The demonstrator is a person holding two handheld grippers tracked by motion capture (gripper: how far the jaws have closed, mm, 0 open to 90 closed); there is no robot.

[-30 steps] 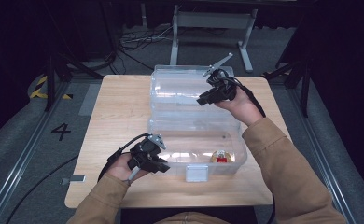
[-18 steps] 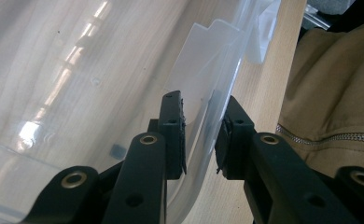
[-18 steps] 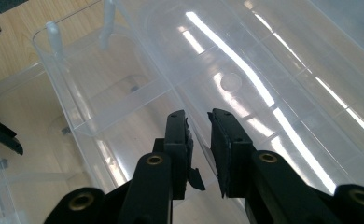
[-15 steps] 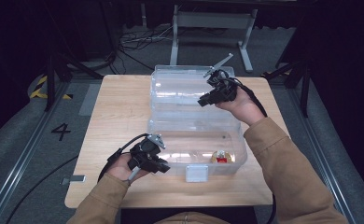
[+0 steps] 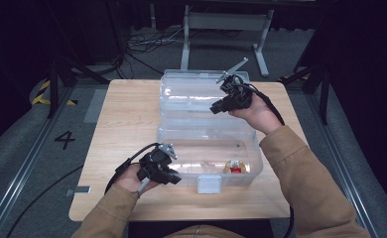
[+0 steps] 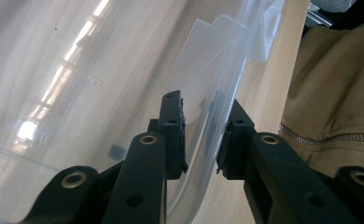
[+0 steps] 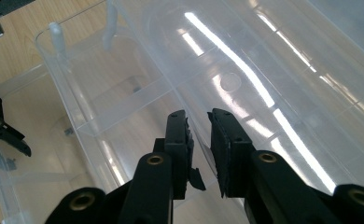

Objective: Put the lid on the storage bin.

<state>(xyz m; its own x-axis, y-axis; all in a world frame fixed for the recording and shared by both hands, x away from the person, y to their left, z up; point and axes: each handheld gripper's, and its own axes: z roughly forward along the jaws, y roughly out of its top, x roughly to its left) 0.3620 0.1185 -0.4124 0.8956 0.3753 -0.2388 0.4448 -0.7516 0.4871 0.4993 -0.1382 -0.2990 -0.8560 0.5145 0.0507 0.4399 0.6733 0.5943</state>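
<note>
A clear plastic box (image 5: pixel 167 135) stands on the wooden table (image 5: pixel 127 119) with its lid (image 5: pixel 191 94) swung back behind it. My left gripper (image 5: pixel 174 176) is at the box's front left corner. In the left gripper view its jaws (image 6: pixel 199 135) straddle the clear wall (image 6: pixel 217 60) and press on it. My right gripper (image 5: pixel 215 108) is at the lid's right part. Its jaws (image 7: pixel 199 140) are closed on a thin clear edge of the lid (image 7: pixel 264 70). A small red and tan object (image 5: pixel 234 167) lies inside the box at the front right.
A white latch (image 5: pixel 209 184) hangs at the middle of the box's front wall. A metal frame (image 5: pixel 226 22) and cables (image 5: pixel 142 47) are on the floor beyond the table. A floor rail (image 5: pixel 28 163) runs along the left side.
</note>
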